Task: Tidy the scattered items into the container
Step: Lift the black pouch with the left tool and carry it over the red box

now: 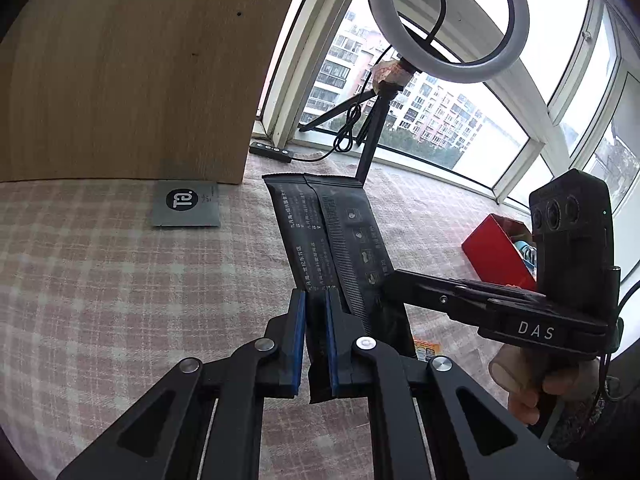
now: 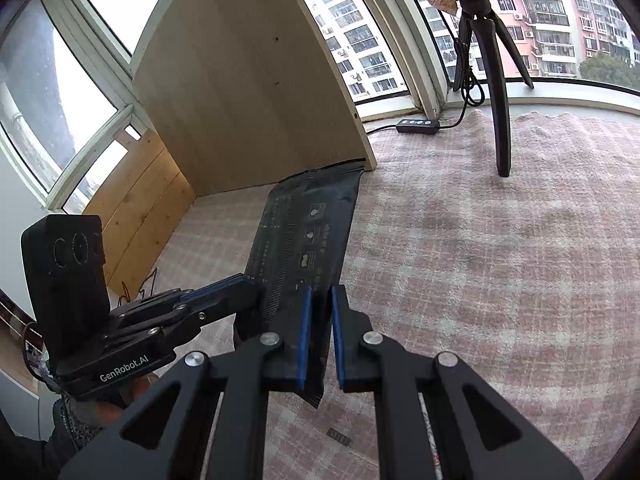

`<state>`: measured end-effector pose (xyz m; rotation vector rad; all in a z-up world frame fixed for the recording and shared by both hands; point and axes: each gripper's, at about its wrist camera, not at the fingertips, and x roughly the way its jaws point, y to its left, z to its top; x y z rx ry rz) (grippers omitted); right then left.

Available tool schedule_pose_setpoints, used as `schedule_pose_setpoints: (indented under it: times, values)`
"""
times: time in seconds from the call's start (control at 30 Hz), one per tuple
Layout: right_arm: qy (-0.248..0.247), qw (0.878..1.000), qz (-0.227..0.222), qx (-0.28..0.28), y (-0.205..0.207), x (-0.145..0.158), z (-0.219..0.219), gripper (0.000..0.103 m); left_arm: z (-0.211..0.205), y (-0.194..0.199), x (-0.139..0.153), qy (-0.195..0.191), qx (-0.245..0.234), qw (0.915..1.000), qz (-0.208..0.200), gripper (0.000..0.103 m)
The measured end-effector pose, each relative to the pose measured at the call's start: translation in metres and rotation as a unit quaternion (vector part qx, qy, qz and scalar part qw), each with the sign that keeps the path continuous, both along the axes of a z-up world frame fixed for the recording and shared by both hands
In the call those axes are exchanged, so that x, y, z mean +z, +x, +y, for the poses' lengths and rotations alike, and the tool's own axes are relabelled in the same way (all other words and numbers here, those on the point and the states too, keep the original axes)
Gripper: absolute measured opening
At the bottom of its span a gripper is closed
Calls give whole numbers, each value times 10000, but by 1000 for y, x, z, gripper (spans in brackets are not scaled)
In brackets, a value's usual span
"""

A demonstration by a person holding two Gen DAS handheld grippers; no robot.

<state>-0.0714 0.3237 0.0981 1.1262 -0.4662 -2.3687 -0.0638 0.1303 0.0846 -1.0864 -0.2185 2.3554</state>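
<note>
While both grippers, left gripper (image 1: 316, 300) and right gripper (image 2: 320, 296), clench the black foil packet (image 1: 340, 232), treat it as light, floppy and slippery. Keep your hold on its near edge; the red box (image 1: 496, 246) sits at three o'clock.

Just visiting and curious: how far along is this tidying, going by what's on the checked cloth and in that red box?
Done: the red box already holds a few things, too small to identify. In hand: the left gripper and the right gripper are both shut on the near end of one long black packet, lifted off the checked cloth. Left: that packet, a grey sachet by the wooden panel and an orange wrapper under the packet.
</note>
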Motion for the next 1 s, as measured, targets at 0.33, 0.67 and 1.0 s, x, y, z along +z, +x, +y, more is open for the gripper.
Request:
schedule_pose_setpoints:
  times: [0.33, 0.67, 1.0]
  values:
    - [36, 9984, 548, -113, 43, 52, 9, 10, 11, 42, 52, -148, -118, 9983, 554, 9]
    - [-83, 9956, 893, -279, 94, 87, 19, 10, 26, 95, 99, -301, -286, 9938, 1033, 8]
    - [-63, 9905, 1188, -691, 147, 113, 58, 10, 70, 130, 124, -318, -684, 9880, 1349, 8]
